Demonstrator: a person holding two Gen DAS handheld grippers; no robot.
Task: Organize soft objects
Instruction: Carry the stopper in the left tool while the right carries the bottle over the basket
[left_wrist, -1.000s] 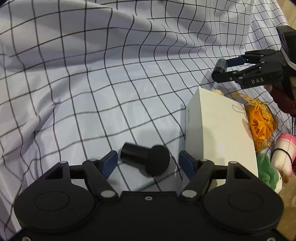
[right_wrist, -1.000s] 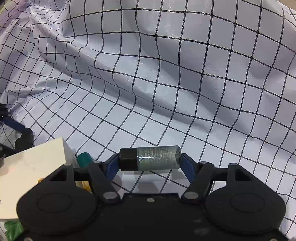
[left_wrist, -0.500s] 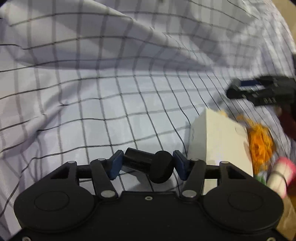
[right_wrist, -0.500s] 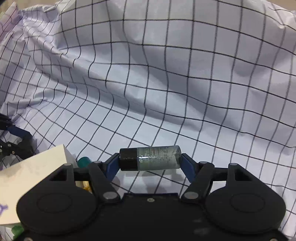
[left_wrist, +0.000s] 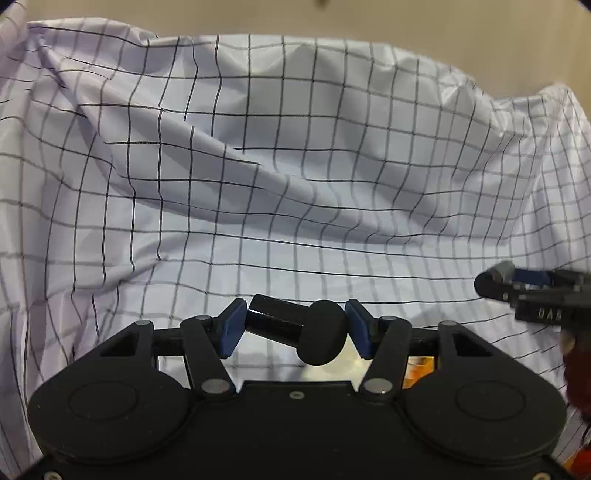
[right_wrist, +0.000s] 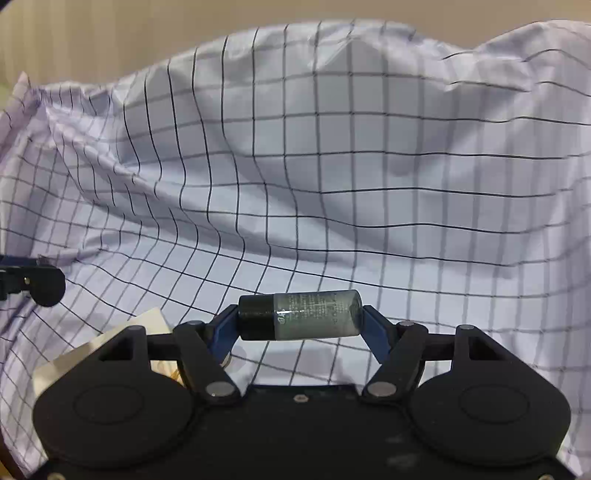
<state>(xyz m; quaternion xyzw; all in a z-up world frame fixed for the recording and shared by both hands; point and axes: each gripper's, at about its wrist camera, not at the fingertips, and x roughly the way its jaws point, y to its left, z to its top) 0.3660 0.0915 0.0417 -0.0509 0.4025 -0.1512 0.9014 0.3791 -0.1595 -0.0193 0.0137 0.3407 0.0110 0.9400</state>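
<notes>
My left gripper (left_wrist: 293, 328) is shut on a black cylinder with a rounded sponge head (left_wrist: 295, 326) and holds it lengthwise between the blue pads, lifted above the checked cloth (left_wrist: 295, 166). My right gripper (right_wrist: 299, 321) is shut on a small grey bottle with a black cap (right_wrist: 299, 314), held sideways above the cloth (right_wrist: 332, 166). The right gripper's tip also shows at the right edge of the left wrist view (left_wrist: 532, 295). The left gripper's tip shows at the left edge of the right wrist view (right_wrist: 33, 282).
A white box (right_wrist: 110, 338) lies low left in the right wrist view, partly behind my gripper. Something orange (left_wrist: 419, 371) peeks under the left gripper. The white cloth with a black grid is rumpled into folds, with a beige wall behind.
The left gripper closed on the black sponge-headed cylinder and lifted it; the view tilted up so the white box and soft toys dropped out of sight. The right gripper rose with its bottle.
</notes>
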